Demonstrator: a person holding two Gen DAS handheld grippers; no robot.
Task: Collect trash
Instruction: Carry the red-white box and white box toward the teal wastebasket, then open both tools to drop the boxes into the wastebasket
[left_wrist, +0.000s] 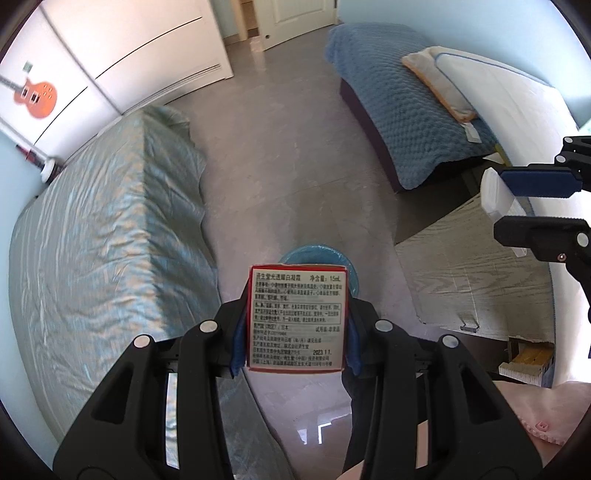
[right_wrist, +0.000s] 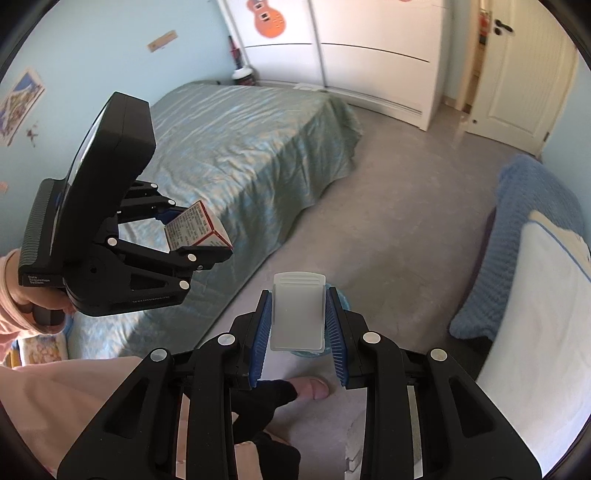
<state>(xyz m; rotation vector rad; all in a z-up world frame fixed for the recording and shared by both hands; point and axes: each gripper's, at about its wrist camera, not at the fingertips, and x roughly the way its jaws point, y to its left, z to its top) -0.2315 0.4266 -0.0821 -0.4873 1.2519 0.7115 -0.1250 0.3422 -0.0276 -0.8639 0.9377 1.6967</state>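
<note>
We hold a box in the left tool, its pads pressed on both sides. The right tool is closed on a white case. Both hang above the floor, over a blue bin beside the bed.

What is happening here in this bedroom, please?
A person is collecting trash with a handheld claw in each hand. The left claw is shut on a small red-edged box with printed text. The right claw is shut on a white plastic case. Both hang above a blue-lined bin on the floor between two beds. Nothing has been dropped in yet.
</note>
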